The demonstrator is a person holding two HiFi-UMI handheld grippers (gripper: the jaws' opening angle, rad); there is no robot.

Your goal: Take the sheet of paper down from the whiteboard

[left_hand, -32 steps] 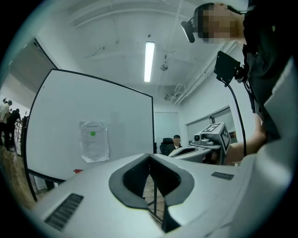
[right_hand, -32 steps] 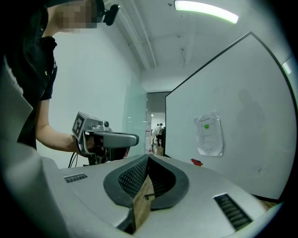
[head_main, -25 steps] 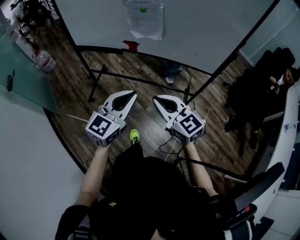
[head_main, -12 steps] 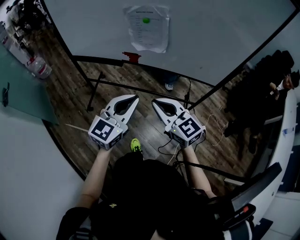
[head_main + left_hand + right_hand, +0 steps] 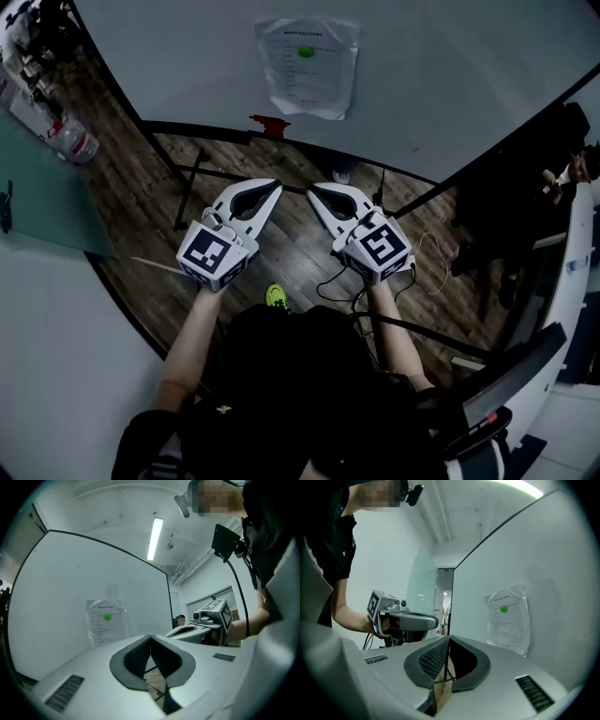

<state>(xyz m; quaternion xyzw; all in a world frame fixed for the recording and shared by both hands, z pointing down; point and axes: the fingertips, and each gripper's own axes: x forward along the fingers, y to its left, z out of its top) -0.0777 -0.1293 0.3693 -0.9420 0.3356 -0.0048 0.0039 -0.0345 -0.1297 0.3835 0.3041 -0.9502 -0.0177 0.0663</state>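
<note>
Whiteboard (image 5: 450,66): pale and wide, upright in a dark frame on a stand, filling the top of the head view. Below it, dark wood-plank floor (image 5: 141,202). Bare forearms stretched forward from a black top, one gripper in each hand, both pointed level toward the board's bottom edge and short of it, touching neither board nor paper.

Left gripper (image 5: 275,186): fingers (image 5: 133,656) closed tip to tip, with nothing held and only a sliver of floor showing through the hollow behind the tips. Right gripper (image 5: 311,190): fingers (image 5: 431,660) likewise together at the tips, empty. Side by side and near each other, tips apart, each visible in the other's gripper view.

Sheet of paper (image 5: 307,70): printed, a little wavy at the edges, flat on the whiteboard's lower half. Closer to the bottom edge than to the top edge, well in from both side edges, and straight ahead of the gap between the two grippers.

Black cables (image 5: 339,289) trailing over the floor beside the right forearm. Clear water bottle (image 5: 73,141) on the floor, off toward the board's left edge. Bright yellow-green shoe (image 5: 275,297) on the planks between the forearms. Small red thing (image 5: 269,124) on the board's bottom edge, just below the paper's lower left corner. Round green magnet (image 5: 306,52) on the paper, near its top edge and about midway across.
</note>
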